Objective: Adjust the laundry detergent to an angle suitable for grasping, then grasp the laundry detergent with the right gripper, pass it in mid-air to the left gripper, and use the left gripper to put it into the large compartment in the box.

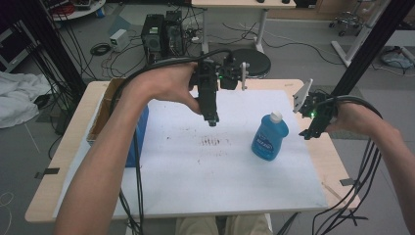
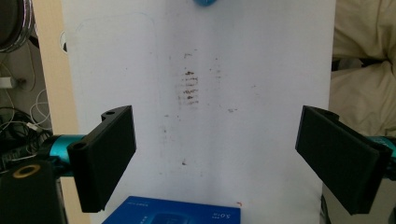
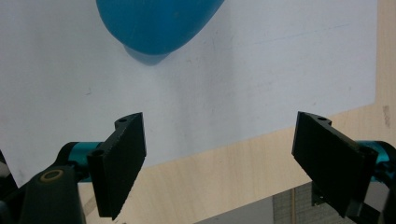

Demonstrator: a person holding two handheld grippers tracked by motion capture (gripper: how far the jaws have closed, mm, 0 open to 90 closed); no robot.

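High view: blue bottle (image 1: 269, 137) between wide, empty left tool (image 1: 212, 120) and right tool (image 1: 307, 133); blue box (image 1: 138, 137) at left

1. Light wood table (image 1: 58, 161) stood on a grey floor (image 1: 303, 58), a white sheet (image 1: 195, 171) over its top.
2. Two PC towers (image 1: 162, 32) sat behind it, cables (image 1: 100, 49) spread around.
3. Black frame posts (image 1: 372, 44) stood at both sides.
4. White cloth (image 1: 17, 98) lay far left.
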